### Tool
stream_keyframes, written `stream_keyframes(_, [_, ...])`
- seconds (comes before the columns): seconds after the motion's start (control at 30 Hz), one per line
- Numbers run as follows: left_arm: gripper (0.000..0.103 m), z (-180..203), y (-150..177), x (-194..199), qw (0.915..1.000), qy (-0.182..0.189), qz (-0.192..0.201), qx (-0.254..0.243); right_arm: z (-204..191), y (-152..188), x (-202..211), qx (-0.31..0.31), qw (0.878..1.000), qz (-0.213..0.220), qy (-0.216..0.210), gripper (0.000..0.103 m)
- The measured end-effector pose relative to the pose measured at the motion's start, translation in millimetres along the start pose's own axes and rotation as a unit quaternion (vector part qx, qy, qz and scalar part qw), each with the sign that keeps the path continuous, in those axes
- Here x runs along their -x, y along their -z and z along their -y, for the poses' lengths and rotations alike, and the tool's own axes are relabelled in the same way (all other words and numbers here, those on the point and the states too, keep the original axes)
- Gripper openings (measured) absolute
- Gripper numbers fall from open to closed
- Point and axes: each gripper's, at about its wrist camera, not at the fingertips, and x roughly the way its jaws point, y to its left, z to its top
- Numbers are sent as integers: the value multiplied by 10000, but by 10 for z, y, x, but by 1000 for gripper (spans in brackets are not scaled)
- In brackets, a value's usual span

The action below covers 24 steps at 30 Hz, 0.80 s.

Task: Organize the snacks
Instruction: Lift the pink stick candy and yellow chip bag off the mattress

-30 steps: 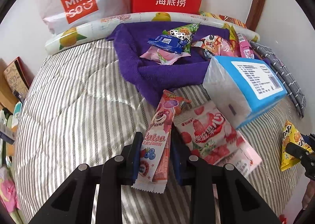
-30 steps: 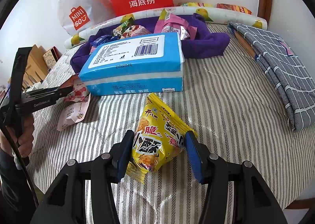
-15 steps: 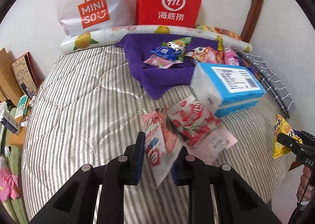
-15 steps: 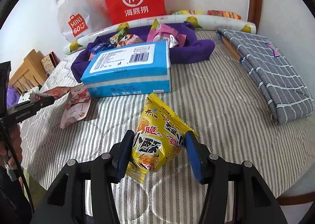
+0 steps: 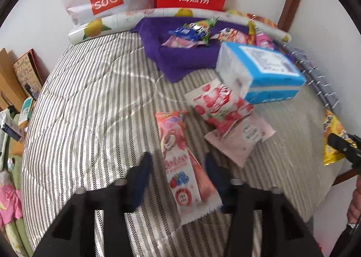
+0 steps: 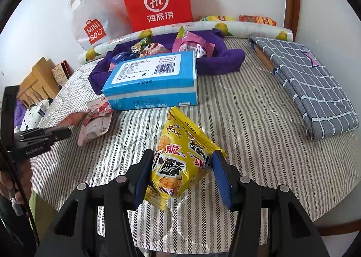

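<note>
The left gripper has just been opening, its jaws now wide, the pink snack stick loose between them. The right gripper clamps the yellow crisp packet nearby.

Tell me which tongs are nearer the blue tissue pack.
Hard to call; right, narrowly. The right tongs, shut on the yellow snack bag, sit just in front of the blue tissue pack. The left tongs are off to its side, past the pink packets.

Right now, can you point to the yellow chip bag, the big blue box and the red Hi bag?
yellow chip bag (image 6: 178,162), right wrist view, middle of its printed front.
big blue box (image 6: 155,68), right wrist view, white label on top.
red Hi bag (image 6: 156,2), right wrist view, round white logo.
</note>
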Motion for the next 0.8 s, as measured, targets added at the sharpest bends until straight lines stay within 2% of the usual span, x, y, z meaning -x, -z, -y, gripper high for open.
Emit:
stream_keyframes(0.13, [51,6,-19,-114,10000,-28,-47,40,-2,22,-69,16,10000,-90,-19,52])
stream_keyframes(0.27, [50,57,-59,-165,9996,-259,87,-32,32,26,-137,-25,9999,-153,-19,52])
stream_keyframes(0.3, [39,65,-68,-170,9995,-273,126,-24,45,25,-150,-46,9999,-164,-19,52])
stream_keyframes(0.37, [26,93,-80,-162,9995,-243,177,-69,57,22,-169,-69,9998,-182,-7,52])
stream_keyframes(0.4, [24,104,-85,-156,9995,-229,183,-101,61,18,-179,-72,9998,-200,-6,52])
stream_keyframes(0.57, [23,140,-53,-95,9989,-356,236,-200,41,-12,-182,2,9997,-224,12,52])
stream_keyframes(0.8, [23,119,-38,143,9988,-283,385,-97,7,-89,-132,75,9998,-182,-6,52])
